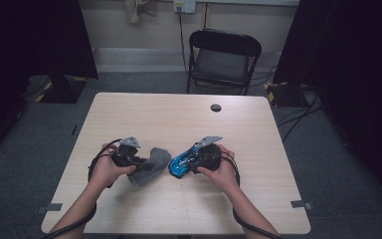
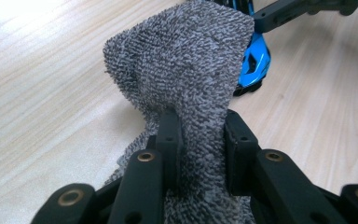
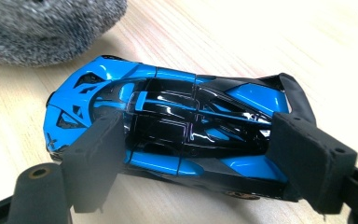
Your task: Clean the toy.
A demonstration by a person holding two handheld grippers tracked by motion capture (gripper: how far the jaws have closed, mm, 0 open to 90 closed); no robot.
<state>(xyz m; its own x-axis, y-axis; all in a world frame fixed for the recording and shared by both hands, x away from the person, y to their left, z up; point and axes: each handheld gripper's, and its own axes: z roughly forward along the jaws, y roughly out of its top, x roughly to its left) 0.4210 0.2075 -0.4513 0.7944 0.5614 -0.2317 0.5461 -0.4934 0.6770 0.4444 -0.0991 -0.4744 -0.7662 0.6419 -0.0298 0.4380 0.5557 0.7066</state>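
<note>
A grey terry cloth (image 1: 154, 164) lies bunched on the wooden table (image 1: 179, 119), left of centre. My left gripper (image 1: 140, 162) is shut on it. In the left gripper view, the black jaws pinch a fold of the cloth (image 2: 186, 60), which rises ahead of them, with the left gripper (image 2: 200, 140) at the cloth's near end. A blue and black toy car (image 1: 179, 165) sits just right of the cloth. My right gripper (image 1: 191, 162) is shut on the car. In the right gripper view, the pads of the right gripper (image 3: 198, 154) press on the two sides of the car (image 3: 168, 116), and the cloth (image 3: 42, 28) shows at top left.
A black folding chair (image 1: 223, 57) stands behind the table's far edge. A dark round cable hole (image 1: 216, 107) sits in the tabletop near the back. Bare wood stretches behind and beside both hands. The car (image 2: 255, 60) peeks out behind the cloth in the left gripper view.
</note>
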